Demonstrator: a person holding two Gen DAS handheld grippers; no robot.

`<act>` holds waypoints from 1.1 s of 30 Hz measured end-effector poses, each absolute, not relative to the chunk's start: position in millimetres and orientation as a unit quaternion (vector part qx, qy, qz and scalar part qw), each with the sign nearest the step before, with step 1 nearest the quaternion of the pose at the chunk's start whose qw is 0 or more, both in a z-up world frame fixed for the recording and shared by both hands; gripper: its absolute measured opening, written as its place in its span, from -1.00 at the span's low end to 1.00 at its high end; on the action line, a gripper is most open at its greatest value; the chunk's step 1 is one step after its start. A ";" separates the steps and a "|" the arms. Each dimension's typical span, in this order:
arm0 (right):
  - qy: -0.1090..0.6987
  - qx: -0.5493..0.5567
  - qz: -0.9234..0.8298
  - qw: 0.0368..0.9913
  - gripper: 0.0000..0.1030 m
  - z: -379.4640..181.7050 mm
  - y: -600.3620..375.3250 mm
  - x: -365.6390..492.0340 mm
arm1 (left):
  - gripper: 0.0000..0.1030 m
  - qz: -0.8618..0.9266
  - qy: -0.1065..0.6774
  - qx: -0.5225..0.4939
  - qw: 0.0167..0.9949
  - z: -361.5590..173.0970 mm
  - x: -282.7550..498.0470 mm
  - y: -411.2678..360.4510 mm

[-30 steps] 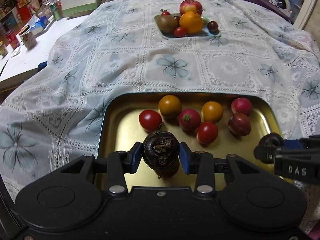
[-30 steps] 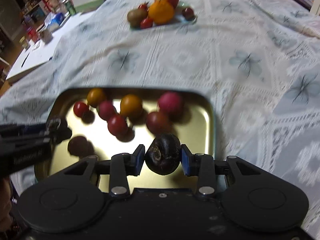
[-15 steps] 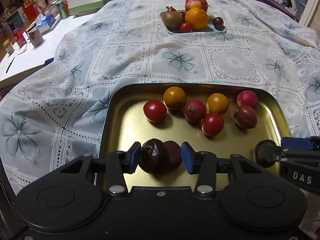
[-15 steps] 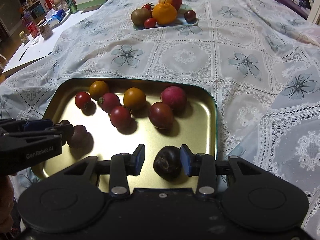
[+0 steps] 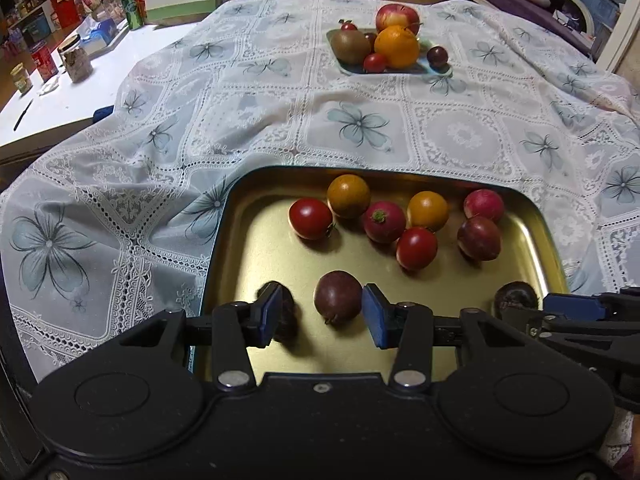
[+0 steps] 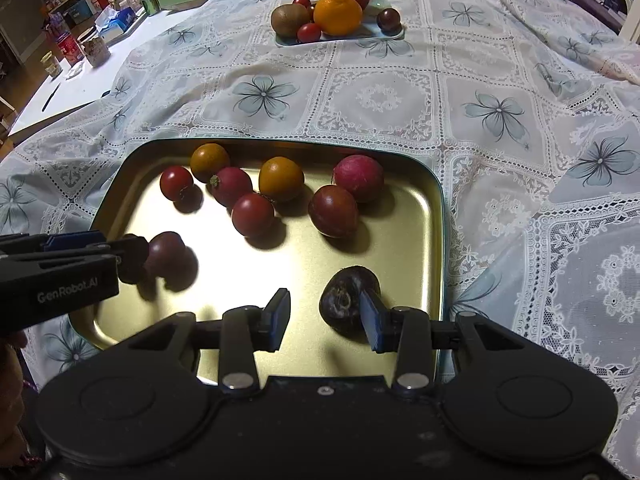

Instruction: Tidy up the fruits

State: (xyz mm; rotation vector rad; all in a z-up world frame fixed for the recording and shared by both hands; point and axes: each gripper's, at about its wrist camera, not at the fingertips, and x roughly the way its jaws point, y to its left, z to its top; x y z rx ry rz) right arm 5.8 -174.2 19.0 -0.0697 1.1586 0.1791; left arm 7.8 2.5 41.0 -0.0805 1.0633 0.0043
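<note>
A gold metal tray lies on the lace tablecloth and holds several small fruits: red and orange tomatoes, radishes and dark plums. My left gripper is open over the tray's near edge, with a dark purple fruit lying loose between its pads. My right gripper is open too. A dark wrinkled fruit rests on the tray against its right pad. The left gripper also shows in the right wrist view, next to the purple fruit.
A pale plate at the table's far end carries an apple, an orange, a kiwi and small tomatoes. A white side table with jars, cans and a calendar stands at the left.
Both grippers have opened and let go of their dark fruits, which now lie on the tray. Both grippers have drawn back a little.
</note>
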 end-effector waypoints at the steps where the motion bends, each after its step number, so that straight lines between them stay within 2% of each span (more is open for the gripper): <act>1: 0.547 -0.032 0.085 0.832 -0.22 19.5 -174.3 5.1 | 0.03 0.002 0.505 -0.038 0.862 42.4 7.2 1.8; 33: 0.586 -0.033 0.072 0.806 -0.22 12.1 -174.7 0.6 | 0.03 0.000 0.521 -0.044 0.853 37.7 -0.9 -1.8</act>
